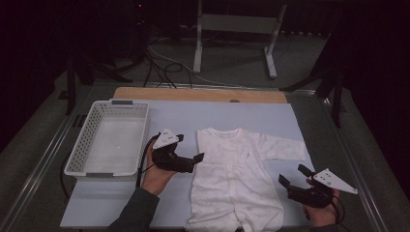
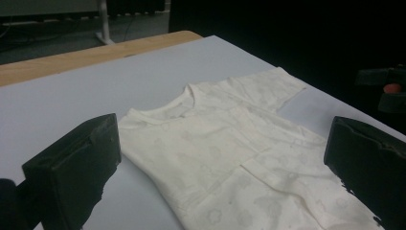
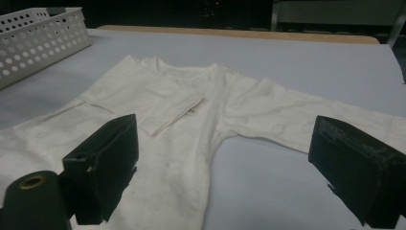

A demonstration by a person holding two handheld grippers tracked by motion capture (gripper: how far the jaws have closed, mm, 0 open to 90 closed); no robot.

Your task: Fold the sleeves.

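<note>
No readable writing. White baby romper (image 1: 234, 179) lies flat mid-counter (image 1: 290, 121), left sleeve folded in. My left gripper (image 1: 191, 155) and right gripper (image 1: 292, 175) flank it, both wide open, empty.

Lower left of centre in the high view, the left black two-jaw handheld gripper (image 1: 186, 151) carries a pale grey three-cornered plate with small dark dots on top, and a black cable loops from its rear. At the lower right, the right black two-jaw handheld gripper (image 1: 294, 178) bears a matching grey plate and a thin black cable. Each gripper's jaws are blocky, matte black pads with rough, chipped edges. The person's left forearm wears a dark grey-green long sleeve (image 1: 136, 211) at the bottom edge.
</note>
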